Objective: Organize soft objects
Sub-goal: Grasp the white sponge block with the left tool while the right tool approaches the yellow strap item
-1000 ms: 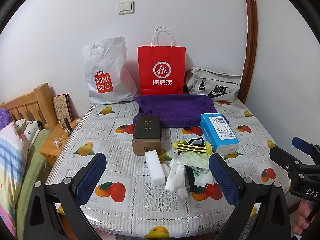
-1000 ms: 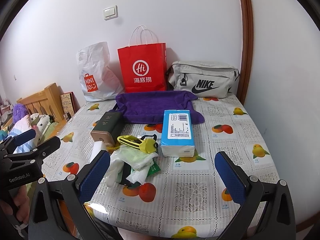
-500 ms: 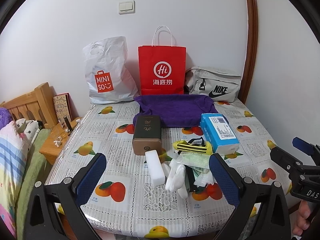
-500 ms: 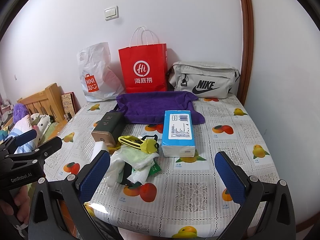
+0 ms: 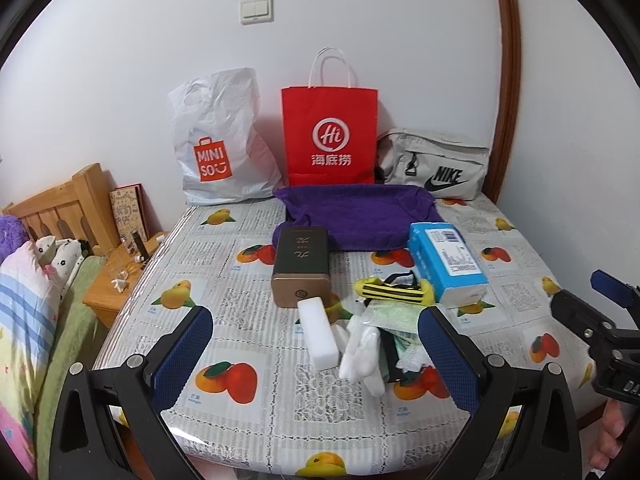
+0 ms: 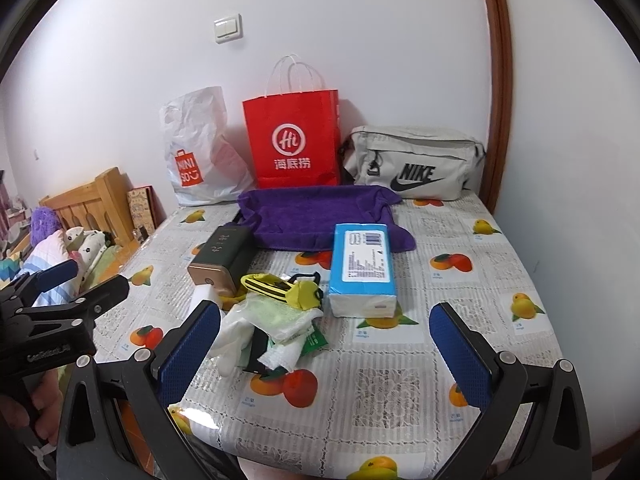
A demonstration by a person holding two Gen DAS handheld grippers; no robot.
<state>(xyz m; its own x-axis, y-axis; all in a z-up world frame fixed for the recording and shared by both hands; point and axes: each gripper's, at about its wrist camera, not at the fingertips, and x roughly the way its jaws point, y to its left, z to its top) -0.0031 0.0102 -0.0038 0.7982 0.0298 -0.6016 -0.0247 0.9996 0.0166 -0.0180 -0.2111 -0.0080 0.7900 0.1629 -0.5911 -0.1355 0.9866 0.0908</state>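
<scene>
A purple towel [image 5: 356, 212] [image 6: 320, 216] lies spread at the back of the fruit-print table [image 5: 224, 280]. In front of it sit a blue tissue pack [image 5: 446, 260] [image 6: 362, 268], a dark tin box [image 5: 302, 266] [image 6: 222, 256], a white sponge block [image 5: 318, 332], a yellow-black striped item [image 5: 394, 290] [image 6: 280, 288], and a heap of white gloves and green packets [image 5: 376, 344] [image 6: 272, 332]. My left gripper [image 5: 312, 352] hangs open over the near table edge. My right gripper [image 6: 324, 344] is open too, with nothing between its fingers.
Against the wall stand a white MINISO bag [image 5: 220, 144], a red paper bag [image 5: 330, 136] and a grey Nike bag [image 5: 436, 168]. A bed with pillows [image 5: 24, 280] and a wooden nightstand [image 5: 116, 284] lie left of the table. A person's hand [image 6: 28, 408] holds the left gripper.
</scene>
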